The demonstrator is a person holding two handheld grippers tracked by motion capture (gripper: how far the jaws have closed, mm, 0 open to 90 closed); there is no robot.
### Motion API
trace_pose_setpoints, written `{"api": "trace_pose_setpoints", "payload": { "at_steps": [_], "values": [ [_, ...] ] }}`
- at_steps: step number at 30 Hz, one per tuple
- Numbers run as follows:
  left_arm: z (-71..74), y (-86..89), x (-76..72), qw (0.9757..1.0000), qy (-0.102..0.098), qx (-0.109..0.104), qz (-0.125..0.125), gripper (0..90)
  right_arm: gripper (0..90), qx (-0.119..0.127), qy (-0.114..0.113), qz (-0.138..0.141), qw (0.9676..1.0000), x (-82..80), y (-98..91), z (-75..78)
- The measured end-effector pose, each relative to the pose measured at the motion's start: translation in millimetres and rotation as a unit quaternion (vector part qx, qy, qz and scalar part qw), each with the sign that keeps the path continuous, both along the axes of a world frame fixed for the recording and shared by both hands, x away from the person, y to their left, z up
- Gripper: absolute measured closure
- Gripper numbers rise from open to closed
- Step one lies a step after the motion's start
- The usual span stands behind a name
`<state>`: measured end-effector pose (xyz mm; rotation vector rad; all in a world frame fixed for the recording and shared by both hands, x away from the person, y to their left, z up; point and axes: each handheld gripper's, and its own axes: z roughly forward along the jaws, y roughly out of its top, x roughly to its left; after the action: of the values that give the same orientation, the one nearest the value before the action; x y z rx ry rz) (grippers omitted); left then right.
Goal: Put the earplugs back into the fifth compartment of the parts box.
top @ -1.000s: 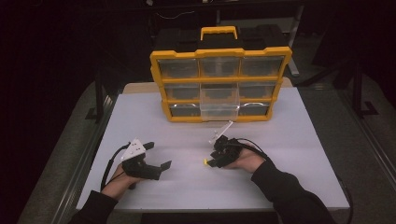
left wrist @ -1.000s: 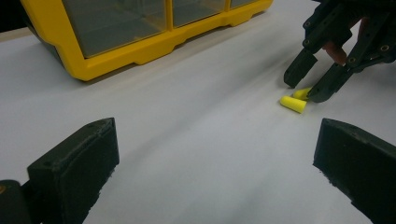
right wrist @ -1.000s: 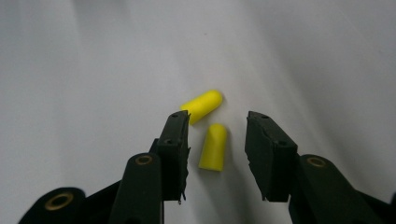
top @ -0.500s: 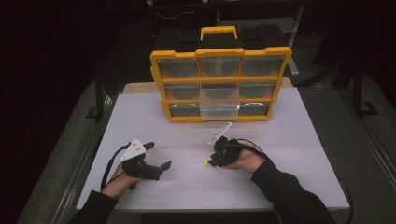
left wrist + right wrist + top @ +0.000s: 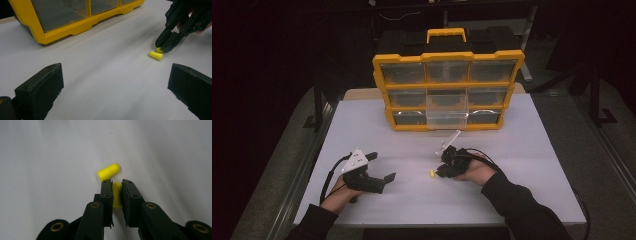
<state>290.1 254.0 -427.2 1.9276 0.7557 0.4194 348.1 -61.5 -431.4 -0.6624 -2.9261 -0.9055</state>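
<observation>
Two small yellow foam earplugs lie on the white table [image 5: 522, 150]. My right gripper [image 5: 117, 181] points down at them and its jaws have just been closing. One earplug [image 5: 117, 195] stands between the pads, which touch both its sides. The other earplug [image 5: 108, 171] lies loose just beyond the tips. In the left gripper view the right gripper [image 5: 163, 48] pinches the one earplug [image 5: 159, 49], and the loose earplug [image 5: 155, 55] lies beside it. My left gripper [image 5: 382, 165] rests at the table's left front, open and holding nothing, its jaws wide apart.
A yellow organizer box [image 5: 447, 90] with clear drawers stands upright at the back of the table. One clear drawer [image 5: 447, 119] in its bottom row sticks out toward me. Bare white table lies between the two grippers.
Both hands stay where they were. The right gripper's jaws have narrowed around the yellow piece at their tips.
</observation>
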Motion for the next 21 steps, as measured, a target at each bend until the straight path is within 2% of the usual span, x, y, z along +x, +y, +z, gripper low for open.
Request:
{"api": "trace_pose_setpoints", "payload": {
  "at_steps": [13,21],
  "values": [
    [-0.1,-0.3,-0.5,1.0000,-0.001,-0.001,0.000,0.0,78.1,0.010,0.005,0.001,0.9999,1.3,-9.8,7.9],
    [0.0,-0.1,-0.4,1.0000,-0.001,-0.002,-0.001,0.0,78.1,0.017,0.007,-0.009,0.9998,2.2,-19.8,14.4]
  ]
}}
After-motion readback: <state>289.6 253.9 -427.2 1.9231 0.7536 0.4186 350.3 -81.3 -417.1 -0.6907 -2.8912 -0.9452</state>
